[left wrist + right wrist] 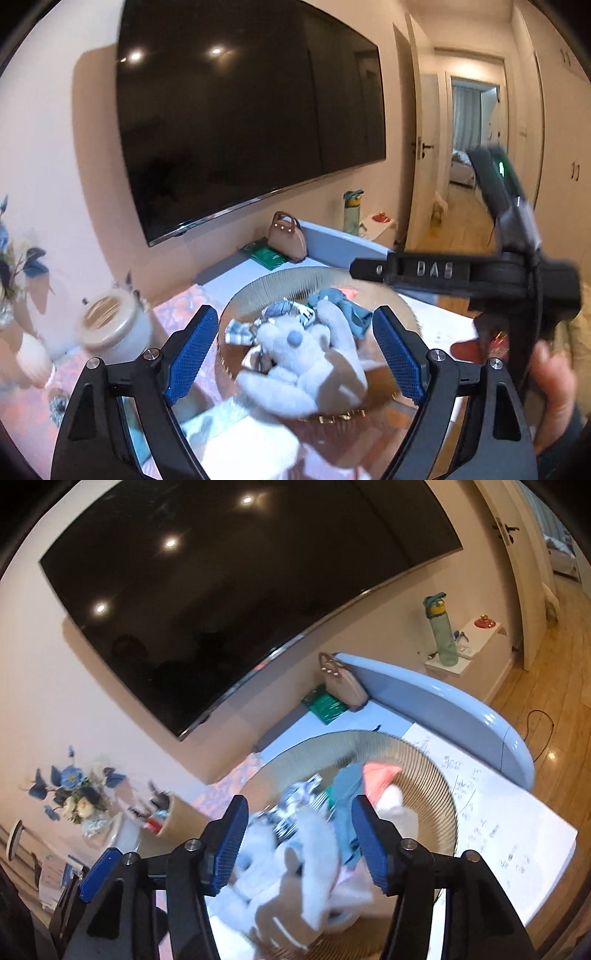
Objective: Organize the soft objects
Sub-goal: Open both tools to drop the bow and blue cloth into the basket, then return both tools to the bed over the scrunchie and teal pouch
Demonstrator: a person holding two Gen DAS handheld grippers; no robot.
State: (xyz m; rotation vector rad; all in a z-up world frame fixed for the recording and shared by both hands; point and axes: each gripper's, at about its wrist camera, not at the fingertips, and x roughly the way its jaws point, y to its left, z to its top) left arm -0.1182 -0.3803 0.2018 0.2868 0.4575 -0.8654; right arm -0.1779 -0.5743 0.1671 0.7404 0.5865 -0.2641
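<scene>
Right now one white plush toy [303, 365] lies in the round ribbed-walled basket [280, 284], its long axis running near to far, blue nose up. Beside it, farther in, sit a blue cloth [351, 310], a black-and-white patterned cloth [280, 314] and a coral piece [380, 775]. Both the left gripper [295, 354] and the right gripper [299, 842] stand spread, their blue ridged pads clear of the fuzzy toy.
</scene>
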